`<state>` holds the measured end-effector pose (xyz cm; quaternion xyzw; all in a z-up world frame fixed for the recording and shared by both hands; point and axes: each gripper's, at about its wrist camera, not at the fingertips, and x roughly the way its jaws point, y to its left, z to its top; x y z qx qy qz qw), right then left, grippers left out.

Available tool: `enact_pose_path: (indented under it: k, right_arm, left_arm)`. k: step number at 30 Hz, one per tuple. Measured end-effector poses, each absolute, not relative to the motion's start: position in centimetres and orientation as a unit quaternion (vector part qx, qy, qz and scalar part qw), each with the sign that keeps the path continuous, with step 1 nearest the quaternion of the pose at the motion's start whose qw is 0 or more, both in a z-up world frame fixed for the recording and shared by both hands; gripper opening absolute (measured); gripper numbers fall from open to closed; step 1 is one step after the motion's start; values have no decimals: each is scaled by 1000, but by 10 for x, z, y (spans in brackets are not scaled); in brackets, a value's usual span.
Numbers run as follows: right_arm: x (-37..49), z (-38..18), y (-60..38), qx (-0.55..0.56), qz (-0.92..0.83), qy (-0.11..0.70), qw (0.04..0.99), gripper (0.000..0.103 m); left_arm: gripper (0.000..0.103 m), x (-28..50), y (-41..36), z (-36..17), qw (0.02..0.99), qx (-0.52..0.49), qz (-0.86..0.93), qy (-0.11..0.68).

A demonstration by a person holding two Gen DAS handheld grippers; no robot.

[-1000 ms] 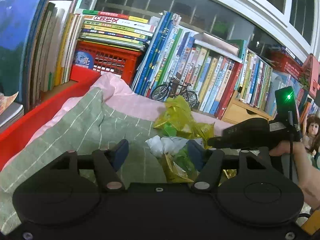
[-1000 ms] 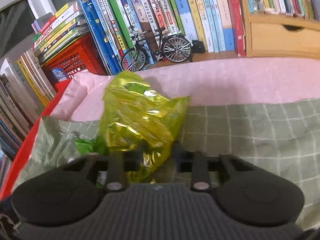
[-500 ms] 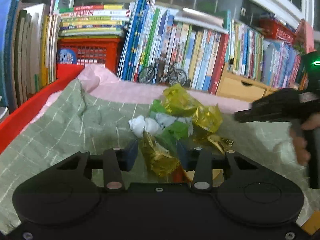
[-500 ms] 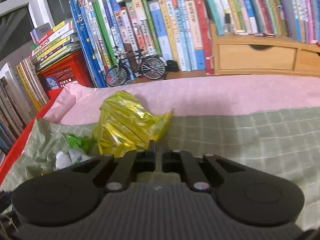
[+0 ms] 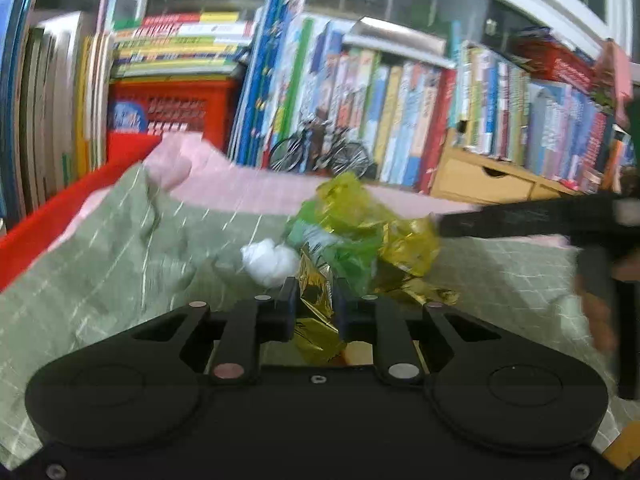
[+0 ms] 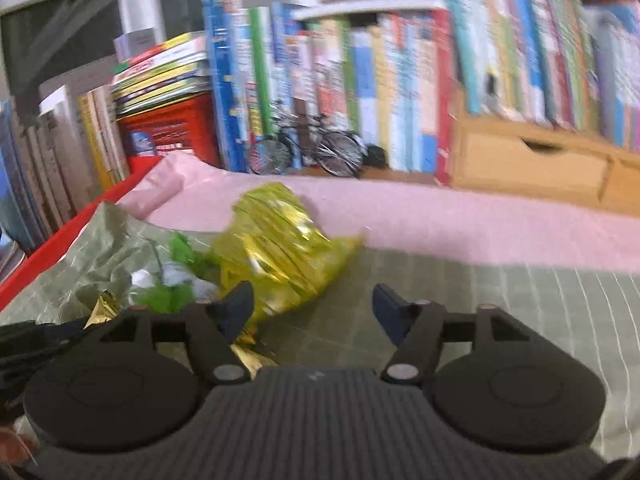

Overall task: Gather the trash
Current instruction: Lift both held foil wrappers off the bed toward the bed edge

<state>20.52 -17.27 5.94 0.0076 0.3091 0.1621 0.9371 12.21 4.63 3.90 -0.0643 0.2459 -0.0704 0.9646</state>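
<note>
Left gripper: jaws nearly together, clamped on a gold foil wrapper that runs down between the fingers toward the body. Right gripper: jaws spread wide, nothing between them; its left finger sits just beside the yellow bag, contact uncertain owing to blur.

Trash pile lies on the green checked cloth, at centre of the left view. White paper wad at 10 o'clock from the left fingertips. Green wrapper at 1 o'clock, touching the foil. The yellow bag at 12 to 1 o'clock behind the green piece. More gold foil shows at 9 o'clock in the right view, by the green scraps.

Pink cloth lies beyond the green one. Books, toy bicycle, red crate and wooden drawer stand at 12 o'clock. A hand holds the right gripper at 3 o'clock in the left view.
</note>
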Motion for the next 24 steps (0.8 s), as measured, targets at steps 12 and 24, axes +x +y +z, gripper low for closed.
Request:
enact_pose_path:
  k: [12,24]
  right_arm:
    - [279,33,-119,1,128,369,920,84]
    - [258,42,-125,-26,146,367,918,36]
  left_arm:
    - [18,97,59,53,965,-81,-98,228]
    - [18,91,60,50,961,-91,-99,240]
